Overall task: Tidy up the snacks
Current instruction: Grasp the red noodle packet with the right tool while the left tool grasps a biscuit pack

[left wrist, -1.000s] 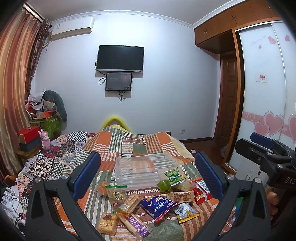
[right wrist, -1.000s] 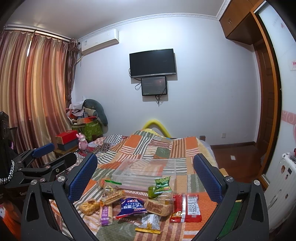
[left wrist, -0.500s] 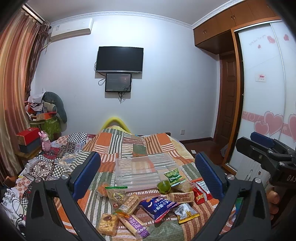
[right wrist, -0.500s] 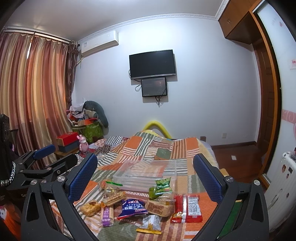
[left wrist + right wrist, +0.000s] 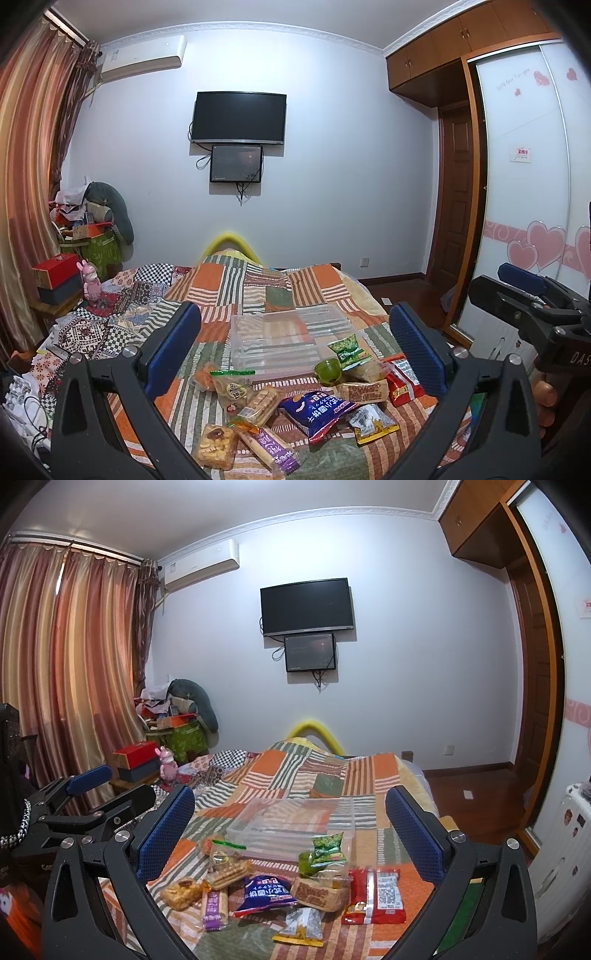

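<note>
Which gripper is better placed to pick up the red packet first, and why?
Right, probably. The red packet lies at the pile's right end, nearer the open right gripper; from the left gripper, also open, it sits far right.

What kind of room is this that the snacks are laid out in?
Most likely a home bedroom. The snacks lie on a bed covered with a patchwork quilt, a wardrobe with sliding doors stands to the right, and a television hangs on the far wall beside curtains.

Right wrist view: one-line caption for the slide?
Open right gripper above snack packets beside an empty clear bin on a patchwork bedspread.
</note>
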